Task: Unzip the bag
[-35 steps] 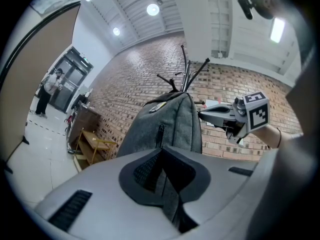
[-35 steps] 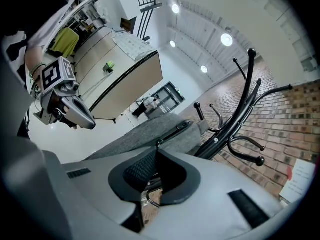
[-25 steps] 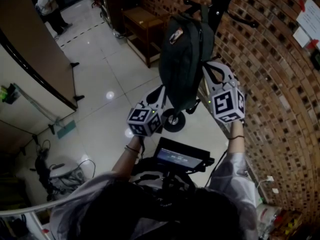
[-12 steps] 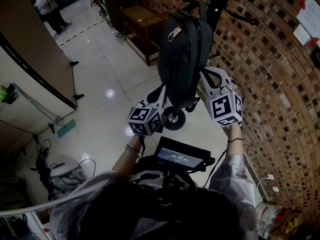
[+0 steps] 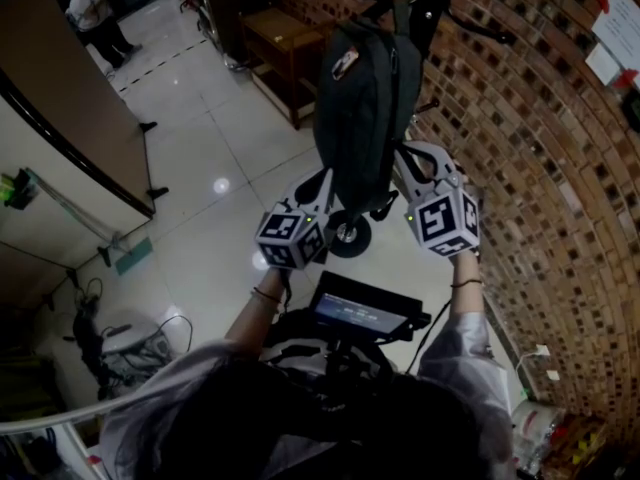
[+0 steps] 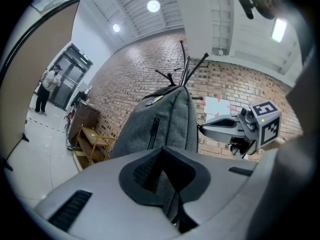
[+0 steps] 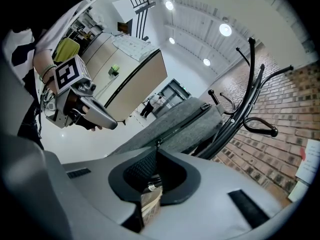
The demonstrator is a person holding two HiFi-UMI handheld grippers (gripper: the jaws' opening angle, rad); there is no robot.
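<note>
Nearest to the camera, the person's 2 forearms are reaching forward, and a small dark screen (image 5: 362, 314) is sitting just under them. The left gripper (image 5: 324, 182) is pointing level at the lower part of the bag (image 5: 365, 98). In the left gripper view its jaws are pressing together and are pinching a fold of the bag's grey fabric. The right gripper (image 5: 401, 154) is standing on the other side of the bag, close to the brick wall (image 5: 545, 178). In the right gripper view its jaws are pressing together on the brown zipper pull (image 7: 148, 198), which is hanging down between the pads with a small metal ring at its top. From there the zipper (image 7: 182, 124) is running away along the edge of the bag. The bag is hanging upright on a black coat stand (image 5: 432, 8). Farther away, a wooden table (image 5: 283, 40) is standing on the shiny white floor (image 5: 225, 133), and 1 person (image 5: 100, 13) is standing far behind.
</note>
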